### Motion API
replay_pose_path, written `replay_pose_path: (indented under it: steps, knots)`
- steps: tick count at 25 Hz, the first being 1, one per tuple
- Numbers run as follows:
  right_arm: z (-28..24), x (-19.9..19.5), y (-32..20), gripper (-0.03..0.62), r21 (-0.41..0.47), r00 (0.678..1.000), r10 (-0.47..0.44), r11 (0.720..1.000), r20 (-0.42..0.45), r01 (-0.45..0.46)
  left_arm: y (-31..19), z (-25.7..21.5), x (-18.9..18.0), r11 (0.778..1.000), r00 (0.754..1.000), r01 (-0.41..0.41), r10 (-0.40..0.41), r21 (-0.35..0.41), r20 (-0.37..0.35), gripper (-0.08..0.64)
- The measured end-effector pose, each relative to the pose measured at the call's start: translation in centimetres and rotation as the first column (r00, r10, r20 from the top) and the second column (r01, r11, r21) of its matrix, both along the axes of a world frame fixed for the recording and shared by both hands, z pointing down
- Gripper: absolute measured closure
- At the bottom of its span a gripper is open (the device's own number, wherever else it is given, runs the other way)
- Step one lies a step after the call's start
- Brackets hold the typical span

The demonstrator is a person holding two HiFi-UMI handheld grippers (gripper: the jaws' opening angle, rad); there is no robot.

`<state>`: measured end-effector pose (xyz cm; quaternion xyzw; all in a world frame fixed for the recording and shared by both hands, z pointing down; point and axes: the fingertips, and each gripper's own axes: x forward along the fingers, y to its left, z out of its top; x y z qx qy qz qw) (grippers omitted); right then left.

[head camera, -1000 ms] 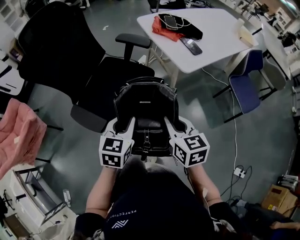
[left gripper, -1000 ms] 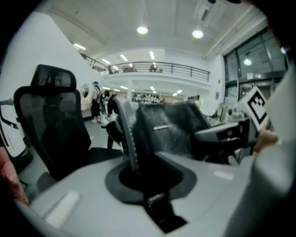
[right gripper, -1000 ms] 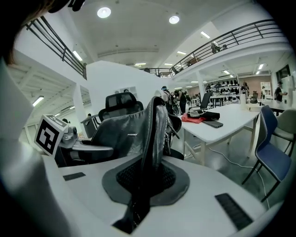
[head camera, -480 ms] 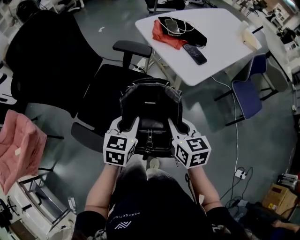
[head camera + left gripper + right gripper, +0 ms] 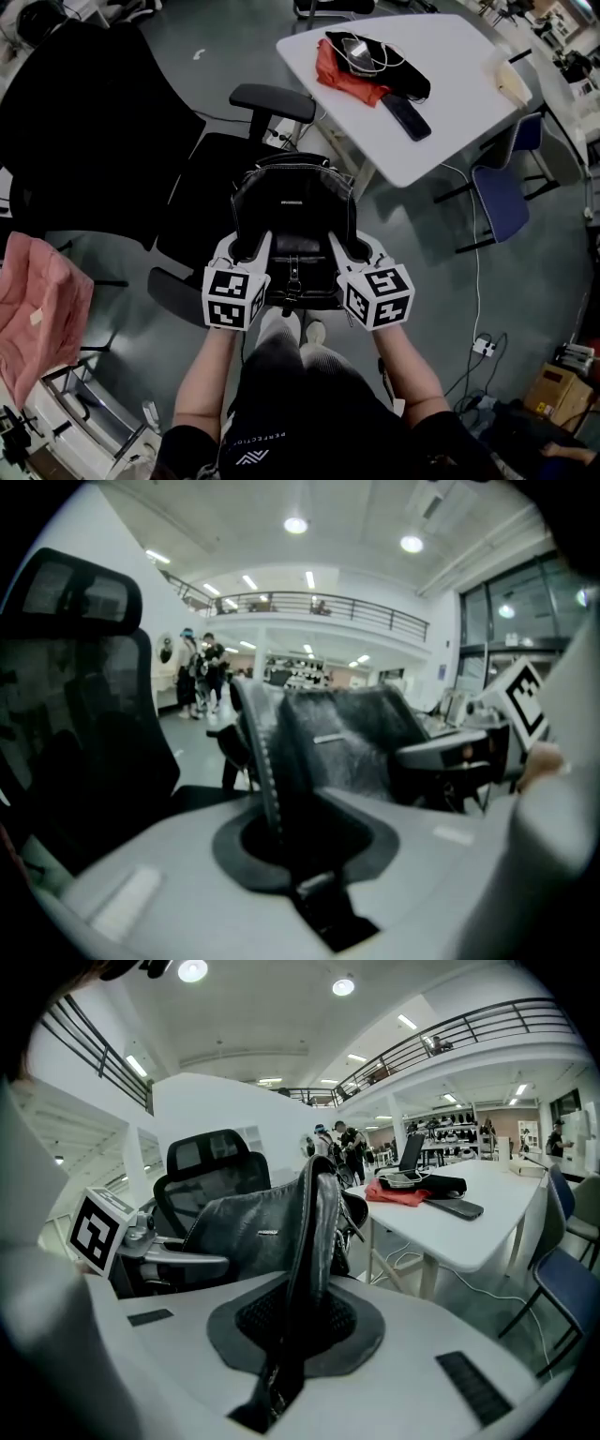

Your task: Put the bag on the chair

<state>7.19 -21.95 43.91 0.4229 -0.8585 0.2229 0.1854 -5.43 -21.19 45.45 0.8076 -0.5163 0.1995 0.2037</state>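
I hold a black leather bag in the air between both grippers, just in front of the black office chair. My left gripper is shut on the bag's left edge, and my right gripper is shut on its right edge. The bag hangs over the near right part of the chair seat, beside the right armrest. The chair's tall backrest stands to the left. In the right gripper view the left gripper shows across the bag.
A white table at the upper right carries a red cloth, a black pouch with cables and a phone. A blue chair stands beside it. A pink cloth lies at the left. Cables and a power strip lie on the floor.
The bag and both grippers have stayed together with the same hold. The view has shifted, so the chair and the table sit slightly further right and down than a second ago.
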Motion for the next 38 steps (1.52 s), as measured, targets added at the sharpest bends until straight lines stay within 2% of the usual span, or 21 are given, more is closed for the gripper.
replay_pose_path:
  steps: [14,26,38]
  knots:
    - [6.7,-6.4,-4.5,0.569,-0.056,0.998,-0.06,0.997,0.015,0.06,-3.7,6.0,-6.5,0.993,0.997,0.08,-0.077,-0.083,0.029,0.48]
    - [12.2,-10.5,-6.7,0.557,-0.093,0.992,-0.122,0.988,0.018,0.124,-4.4,10.5,-10.5,0.971,0.983,0.183,-0.175,-0.152,0.063,0.479]
    - [15.4,-14.1,-9.5,0.534,-0.094,0.984,-0.175,0.979,0.035,0.178,-6.0,12.8,-14.0,0.949,0.96,0.271,-0.255,-0.163,0.113,0.476]
